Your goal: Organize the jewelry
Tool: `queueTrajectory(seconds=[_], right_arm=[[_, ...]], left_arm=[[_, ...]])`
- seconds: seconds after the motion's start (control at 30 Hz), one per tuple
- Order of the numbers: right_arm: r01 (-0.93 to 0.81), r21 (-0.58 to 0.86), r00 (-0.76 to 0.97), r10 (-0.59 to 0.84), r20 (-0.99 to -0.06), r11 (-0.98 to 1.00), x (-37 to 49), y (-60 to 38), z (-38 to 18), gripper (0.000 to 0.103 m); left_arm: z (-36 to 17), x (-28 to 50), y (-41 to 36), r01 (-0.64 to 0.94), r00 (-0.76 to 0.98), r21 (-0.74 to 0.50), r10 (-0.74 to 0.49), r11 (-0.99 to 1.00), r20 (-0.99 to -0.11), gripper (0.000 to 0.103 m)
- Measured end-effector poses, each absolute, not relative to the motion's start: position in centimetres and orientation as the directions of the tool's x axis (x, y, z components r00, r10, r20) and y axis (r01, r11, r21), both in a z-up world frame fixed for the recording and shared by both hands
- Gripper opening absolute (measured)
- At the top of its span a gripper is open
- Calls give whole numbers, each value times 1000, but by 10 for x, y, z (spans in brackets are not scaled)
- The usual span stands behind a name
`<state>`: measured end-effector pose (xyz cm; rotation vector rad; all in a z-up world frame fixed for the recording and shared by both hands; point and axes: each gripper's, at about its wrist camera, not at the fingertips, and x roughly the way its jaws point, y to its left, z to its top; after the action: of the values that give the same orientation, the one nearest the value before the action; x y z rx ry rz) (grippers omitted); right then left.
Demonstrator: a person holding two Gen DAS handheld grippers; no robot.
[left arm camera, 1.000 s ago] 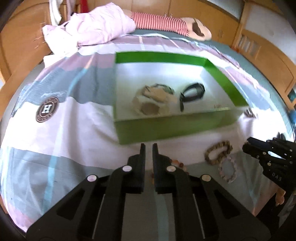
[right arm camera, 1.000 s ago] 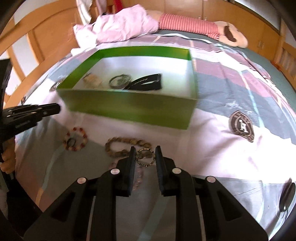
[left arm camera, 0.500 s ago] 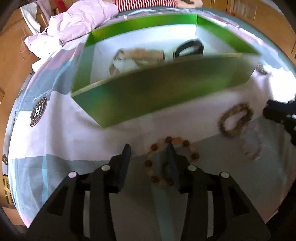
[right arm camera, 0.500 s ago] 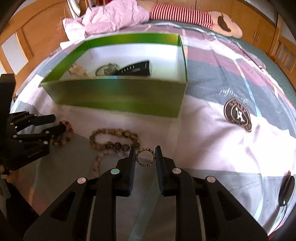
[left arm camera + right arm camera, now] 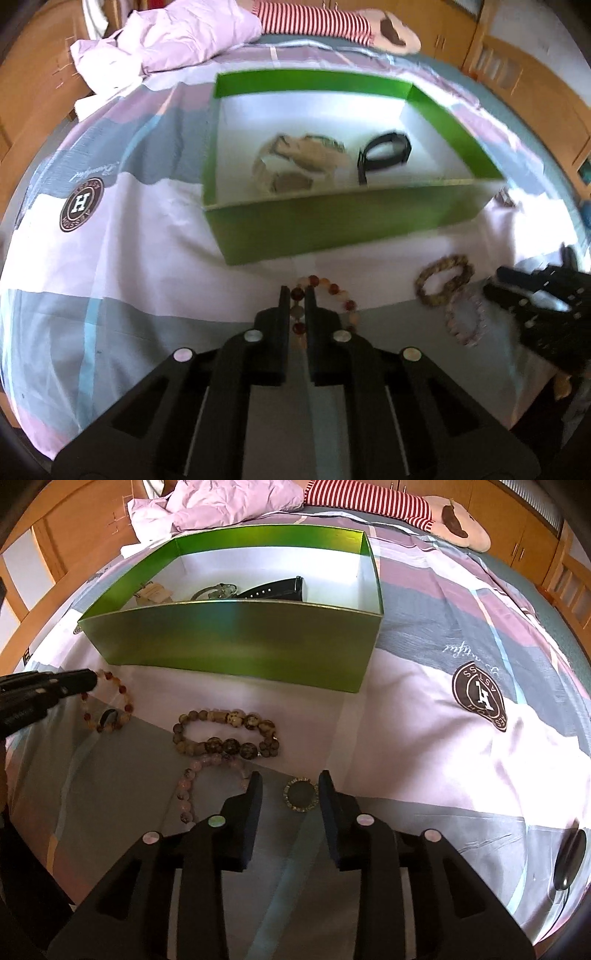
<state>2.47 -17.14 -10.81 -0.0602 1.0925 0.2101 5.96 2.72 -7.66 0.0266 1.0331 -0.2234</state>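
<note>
A green box stands on the bed with a black strap and pale jewelry inside. My left gripper is shut on a red-and-amber bead bracelet just in front of the box. My right gripper is open, its fingers either side of a small round gold ring lying on the bedspread. A brown bead bracelet and a pink bead bracelet lie between the two grippers.
The bedspread is patchwork grey, pink and white with round brown logos. A crumpled pink blanket and a striped plush toy lie behind the box. Wooden cupboards surround the bed. A dark oval object lies at the right.
My left gripper opened over the red-and-amber bracelet, then closed on its beads. My right gripper opened wider, and the gold ring now lies between its fingers on the bed.
</note>
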Motion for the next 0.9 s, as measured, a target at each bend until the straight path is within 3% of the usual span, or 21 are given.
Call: queueTrajectory(seconds=[0.27, 0.47, 0.53, 0.57, 0.9], right_arm=[[-300, 75, 415, 201, -887, 951, 22, -144, -109, 31], [-314, 32, 392, 160, -906, 949, 22, -135, -120, 31], [-319, 45, 393, 176, -903, 947, 22, -135, -119, 11], [-324, 45, 398, 179, -900, 945, 21, -135, -116, 8], [-299, 101, 569, 262, -780, 949, 12, -155, -42, 8]], left_arm=[[-61, 59, 38, 179, 511, -148, -220, 973, -831, 8], [-60, 57, 38, 183, 513, -145, -220, 972, -829, 8], [-60, 56, 36, 184, 516, -133, -210, 974, -830, 8], [-61, 55, 35, 185, 519, -122, -203, 975, -831, 8], [-30, 44, 33, 193, 585, -82, -182, 978, -791, 8]])
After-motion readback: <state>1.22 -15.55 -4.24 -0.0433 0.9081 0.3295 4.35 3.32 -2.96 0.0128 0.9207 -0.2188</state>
